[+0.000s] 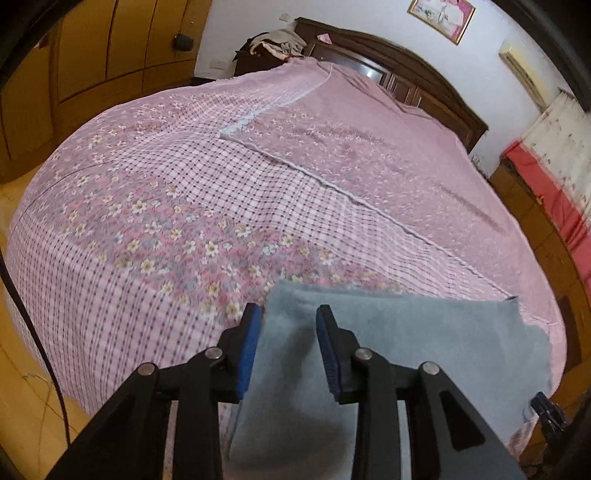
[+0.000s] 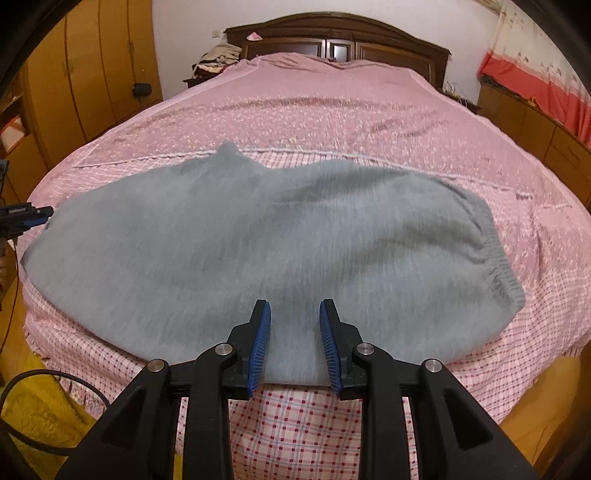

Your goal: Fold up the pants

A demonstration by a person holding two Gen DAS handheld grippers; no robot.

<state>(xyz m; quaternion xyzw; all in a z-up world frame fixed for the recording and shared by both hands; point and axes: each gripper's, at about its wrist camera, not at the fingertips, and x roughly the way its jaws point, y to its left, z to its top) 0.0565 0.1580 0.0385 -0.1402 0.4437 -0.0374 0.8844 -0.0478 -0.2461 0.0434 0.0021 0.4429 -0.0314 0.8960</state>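
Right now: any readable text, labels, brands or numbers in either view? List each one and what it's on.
None can be read.
Left gripper, seen at the left edge of the right wrist view: a pale marking on its blue body, too blurred to read.
Framed picture on the wall: no legible lettering.
Grey pants, pink bedspread, wardrobe: no print or labels visible.

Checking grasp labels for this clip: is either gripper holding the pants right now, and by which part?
Neither. The left gripper and the right gripper are both open above the grey pants, which lie on the bed; no fabric is pinched.
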